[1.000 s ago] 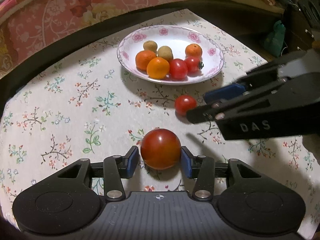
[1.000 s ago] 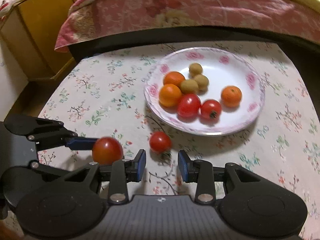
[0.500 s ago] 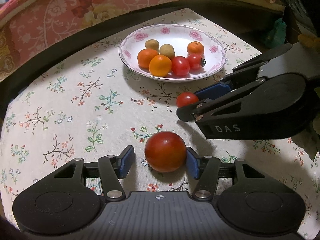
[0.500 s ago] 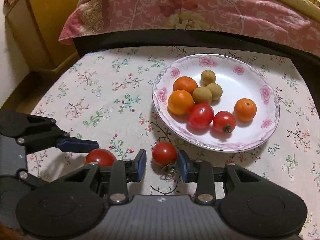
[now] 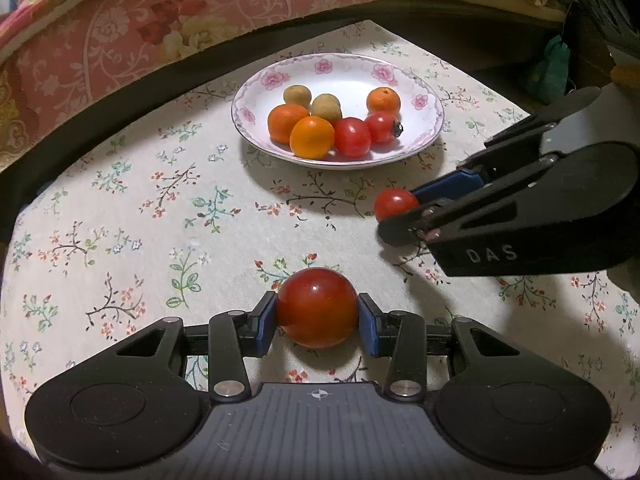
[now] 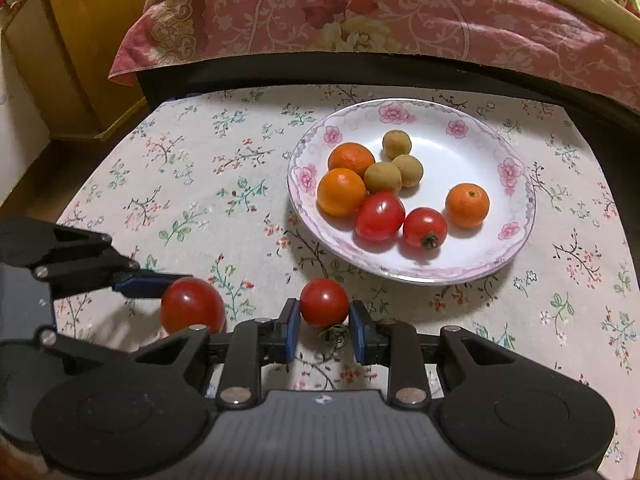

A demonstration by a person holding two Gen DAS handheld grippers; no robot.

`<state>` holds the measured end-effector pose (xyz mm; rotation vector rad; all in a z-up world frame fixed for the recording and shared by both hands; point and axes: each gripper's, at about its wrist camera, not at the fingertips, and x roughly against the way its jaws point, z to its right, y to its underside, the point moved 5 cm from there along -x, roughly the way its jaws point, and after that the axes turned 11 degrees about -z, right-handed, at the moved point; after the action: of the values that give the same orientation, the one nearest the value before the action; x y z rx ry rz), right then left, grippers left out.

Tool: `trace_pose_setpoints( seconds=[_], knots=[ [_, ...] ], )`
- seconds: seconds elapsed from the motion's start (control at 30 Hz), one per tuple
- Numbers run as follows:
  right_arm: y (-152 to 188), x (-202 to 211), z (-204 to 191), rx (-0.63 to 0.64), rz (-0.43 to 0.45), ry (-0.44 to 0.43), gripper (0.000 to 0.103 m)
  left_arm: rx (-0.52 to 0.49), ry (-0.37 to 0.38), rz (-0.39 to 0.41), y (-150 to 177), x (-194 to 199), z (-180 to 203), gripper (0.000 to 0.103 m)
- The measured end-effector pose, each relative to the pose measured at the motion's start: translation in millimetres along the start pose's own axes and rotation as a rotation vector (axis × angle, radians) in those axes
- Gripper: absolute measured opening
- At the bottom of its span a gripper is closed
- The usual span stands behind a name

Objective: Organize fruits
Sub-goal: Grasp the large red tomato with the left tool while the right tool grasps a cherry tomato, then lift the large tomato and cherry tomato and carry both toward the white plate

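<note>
Two smooth round tomatoes (image 5: 317, 307) (image 6: 324, 302), each w/ claw pads touching.

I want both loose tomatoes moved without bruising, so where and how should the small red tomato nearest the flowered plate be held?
Grip the small round red tomato across its widest middle, coming down from the near side, one pad on each flank. Its dried stem lies at the near underside, so the smooth sides are free. The right gripper already brackets it this way, the white flowered plate just beyond.
</note>
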<state>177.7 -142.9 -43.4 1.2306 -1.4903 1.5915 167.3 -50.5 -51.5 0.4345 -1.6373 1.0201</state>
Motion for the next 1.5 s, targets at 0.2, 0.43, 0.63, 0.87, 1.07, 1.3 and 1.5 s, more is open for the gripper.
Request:
trace_pose_setpoints(
  seconds=[0.2,0.43,0.63,0.87,1.07,1.3,1.5],
  knots=[
    [11.8,-1.3,-1.4,0.018,-0.019,-0.004,0.026,0.009,-0.007,-0.006,8.2,3.0,2.3,0.051],
    [11.7,-2.9,-0.1,0.009,-0.031,-0.015,0.027,0.021,-0.008,-0.010,8.9,2.5,-0.6,0.060],
    [11.7,-2.5,0.7,0.011,-0.029,-0.015,0.028,0.022,-0.003,-0.002,7.7,1.3,-3.8,0.062],
    [9.7,-4.0,0.8,0.014,-0.020,-0.018,0.032,0.022,0.002,0.005,5.1,-2.0,-3.7,0.065],
    [8.4,-3.9,2.5,0.004,-0.016,-0.018,0.032,0.019,0.005,0.005,4.9,-2.9,-3.7,0.065],
    [7.8,-5.7,1.4,0.011,-0.006,-0.005,0.032,0.013,0.006,0.010,5.4,-2.4,-2.8,0.061],
    [6.9,-6.9,1.9,0.003,-0.015,0.007,0.031,0.011,0.017,0.008,5.5,-2.1,-2.5,0.051]
  ],
)
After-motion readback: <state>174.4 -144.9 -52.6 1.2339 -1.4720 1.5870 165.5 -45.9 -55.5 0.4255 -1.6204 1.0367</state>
